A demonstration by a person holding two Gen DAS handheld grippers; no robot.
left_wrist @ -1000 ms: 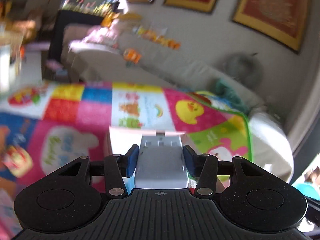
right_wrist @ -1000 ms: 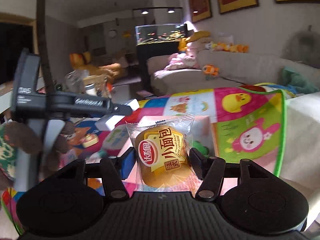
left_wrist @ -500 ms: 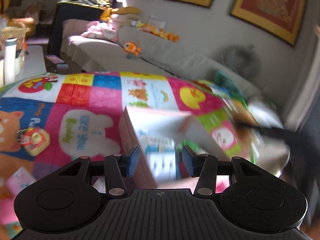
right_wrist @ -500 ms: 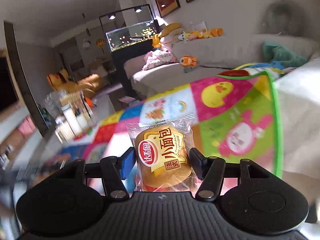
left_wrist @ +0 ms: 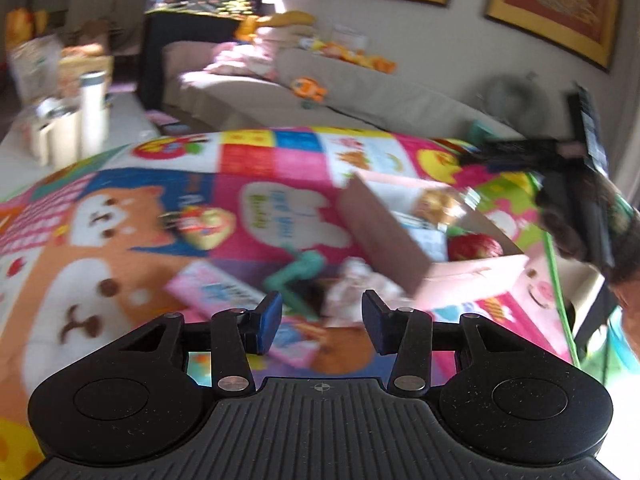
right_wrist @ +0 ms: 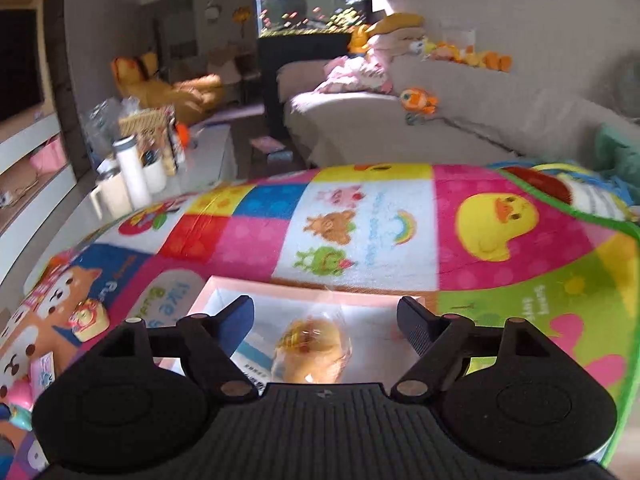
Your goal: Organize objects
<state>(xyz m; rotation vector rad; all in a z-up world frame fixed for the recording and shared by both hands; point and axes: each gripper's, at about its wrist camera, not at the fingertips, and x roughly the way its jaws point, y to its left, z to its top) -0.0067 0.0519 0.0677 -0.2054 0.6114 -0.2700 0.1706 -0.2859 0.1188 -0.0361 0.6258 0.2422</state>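
An open pink cardboard box (left_wrist: 384,232) lies on the colourful play mat (left_wrist: 280,168). In the left wrist view it holds a bread packet (left_wrist: 438,204), a red apple (left_wrist: 474,246) and a blue-and-white carton (left_wrist: 424,236). My left gripper (left_wrist: 322,312) is open with nothing between its blue pads, left of the box and over loose toys. My right gripper (right_wrist: 326,312) hovers over the box's rim (right_wrist: 280,286) with its jaws opening. The yellow bread packet (right_wrist: 312,352) sits blurred below them inside the box, free of the pads.
On the mat near the left gripper are a green toy (left_wrist: 298,266), a pink toy keyboard (left_wrist: 220,290), a small cake-like toy (left_wrist: 204,224) and a pale plush (left_wrist: 352,284). A beige sofa (right_wrist: 440,128) with soft toys stands behind. White bottles (right_wrist: 132,176) stand at the left.
The left gripper no longer holds the grey-white carton and has drawn back left of the pink box. The right gripper swung over the box and spread its fingers, letting the bread packet drop.
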